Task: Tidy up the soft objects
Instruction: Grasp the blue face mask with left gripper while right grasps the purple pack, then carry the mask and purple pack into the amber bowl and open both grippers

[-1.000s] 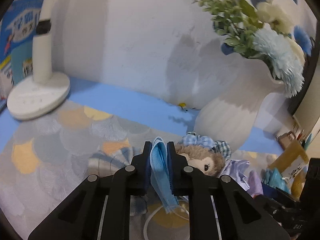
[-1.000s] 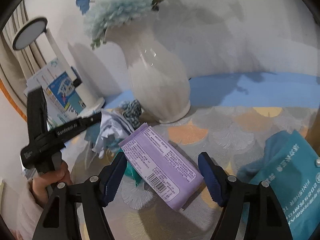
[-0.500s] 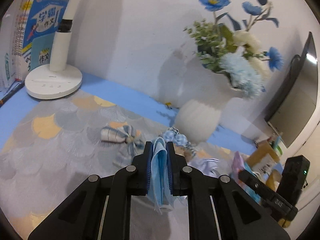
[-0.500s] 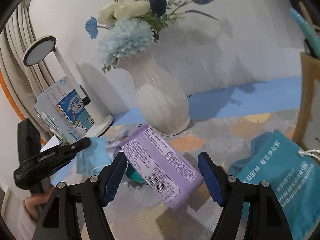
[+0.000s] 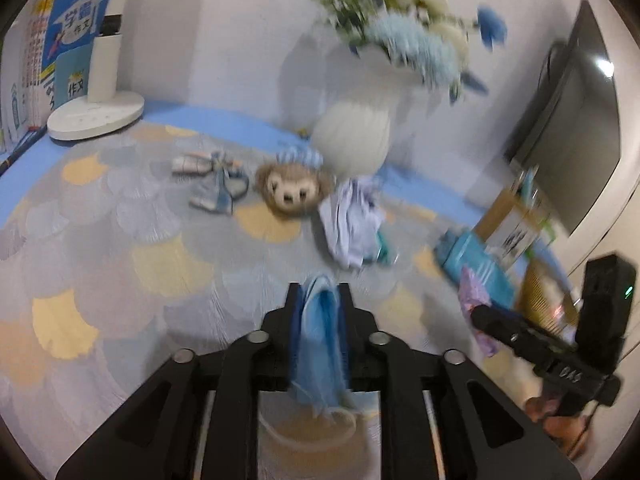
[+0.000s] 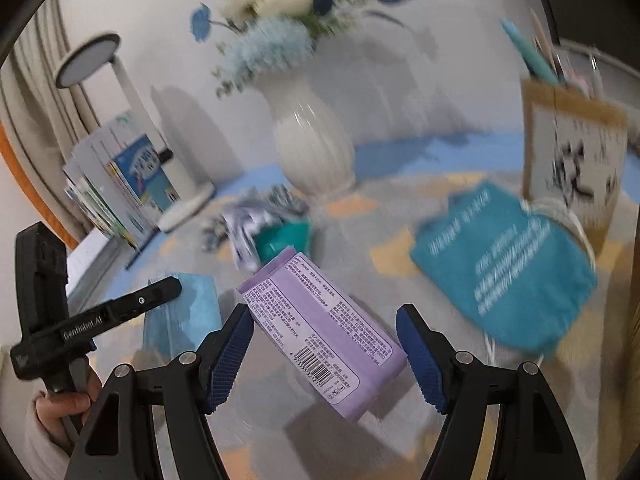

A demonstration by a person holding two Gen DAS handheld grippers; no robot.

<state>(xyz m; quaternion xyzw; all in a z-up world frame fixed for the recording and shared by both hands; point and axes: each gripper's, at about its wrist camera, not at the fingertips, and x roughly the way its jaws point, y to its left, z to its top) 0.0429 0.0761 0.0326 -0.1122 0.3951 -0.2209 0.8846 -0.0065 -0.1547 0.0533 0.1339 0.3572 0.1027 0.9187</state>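
Observation:
My left gripper (image 5: 319, 300) is shut on a light blue face mask (image 5: 320, 344) that hangs between its fingers; it also shows in the right wrist view (image 6: 182, 316). My right gripper (image 6: 324, 344) is shut on a purple tissue pack (image 6: 320, 328), held above the table. A plush bear head (image 5: 292, 190), a plaid bow (image 5: 214, 184), a crumpled lilac cloth (image 5: 352, 224) and a teal pouch (image 6: 504, 264) lie on the patterned mat (image 5: 120, 240).
A white vase (image 6: 312, 148) with blue flowers stands at the back. A white desk lamp (image 5: 98, 108) and books (image 6: 120, 188) are at the left. A cardboard pen holder (image 6: 572, 148) stands at the right, a dark monitor (image 5: 576, 128) behind it.
Both grippers have pulled back and risen, so more of the table shows. The left gripper with the mask has moved closer to the right gripper. Both grips are unchanged.

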